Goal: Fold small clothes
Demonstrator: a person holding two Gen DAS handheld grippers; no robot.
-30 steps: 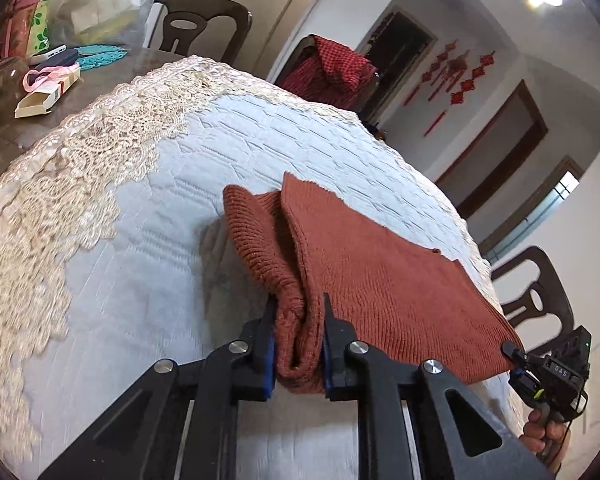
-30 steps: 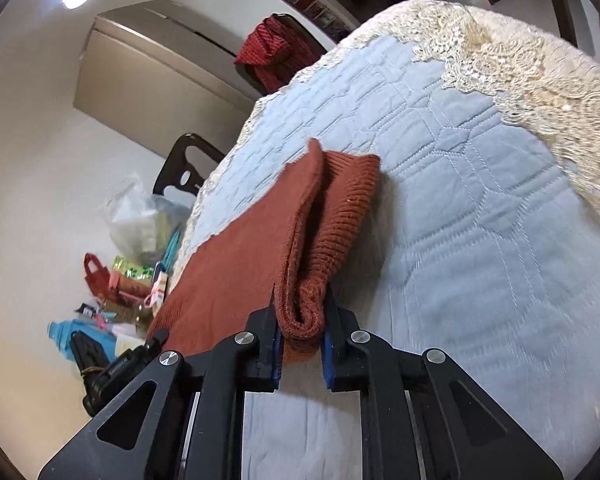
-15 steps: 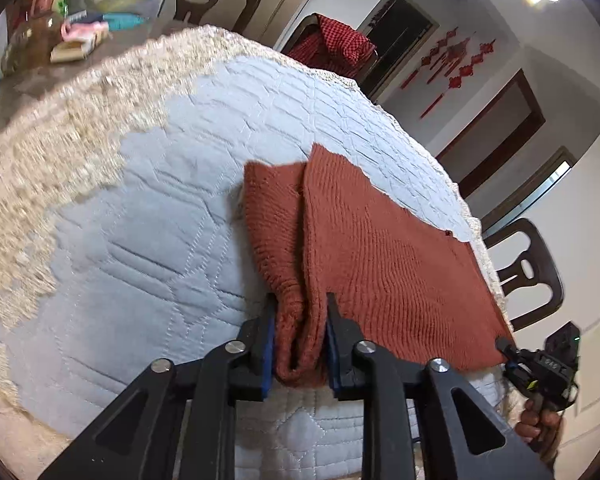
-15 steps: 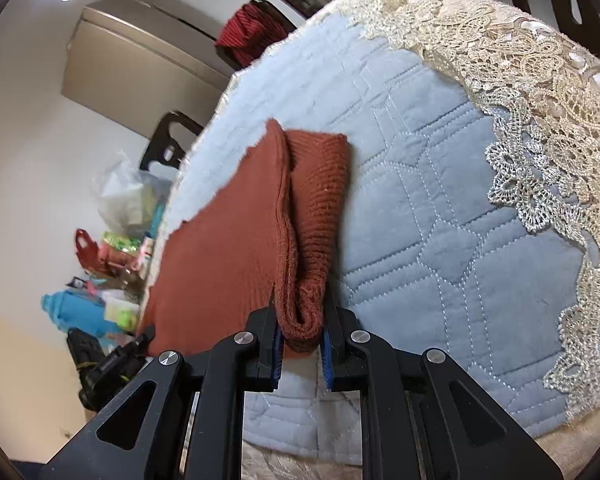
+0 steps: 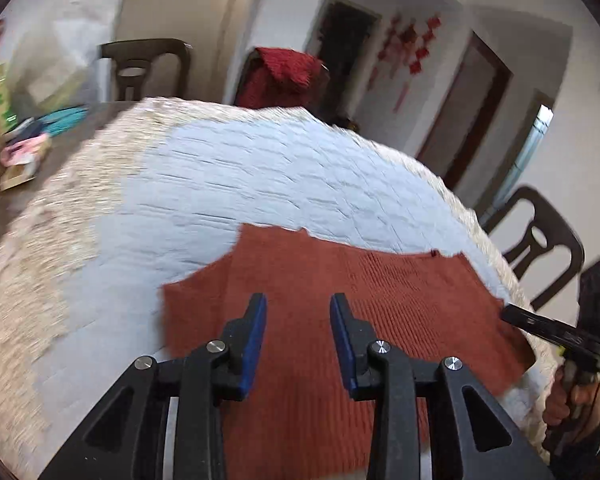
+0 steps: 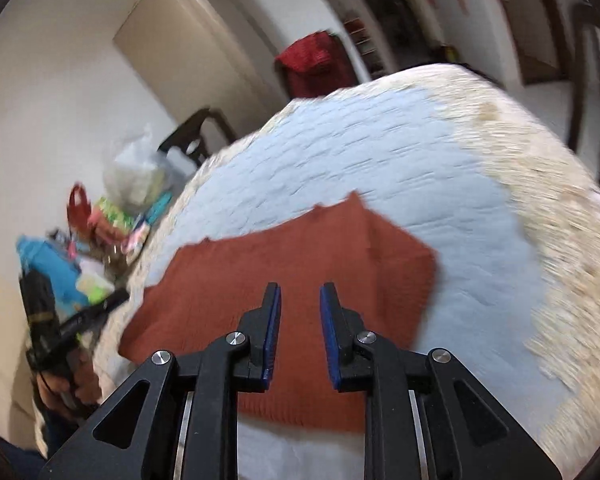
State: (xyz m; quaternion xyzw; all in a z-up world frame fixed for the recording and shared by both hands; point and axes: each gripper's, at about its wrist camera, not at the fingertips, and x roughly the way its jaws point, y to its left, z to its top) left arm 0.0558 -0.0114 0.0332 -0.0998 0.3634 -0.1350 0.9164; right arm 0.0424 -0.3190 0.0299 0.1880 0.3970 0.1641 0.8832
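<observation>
While both views are smeared by motion, the layout reads as follows.

Clutter: boxes and packets (image 5: 18,152) sit on the bare dark table edge at far left, blurred.
Cloth: a pale blue quilted cover (image 5: 268,176) with a cream lace border (image 5: 40,240) spreads over the table.
Garment: a rust-red knit sweater (image 5: 340,300) lies flat on the quilted cover, near its front edge.
Left gripper (image 5: 298,310): released; its jaws have just been opening and stand apart above the knit, nothing pressed between the blue pads (image 5: 256,340).
Right gripper (image 6: 299,300): released likewise, jaws just opened, a gap between them, hovering over the sweater's right part.
Hand (image 5: 568,396): grips the right tool's handle at far right of the left view.
</observation>
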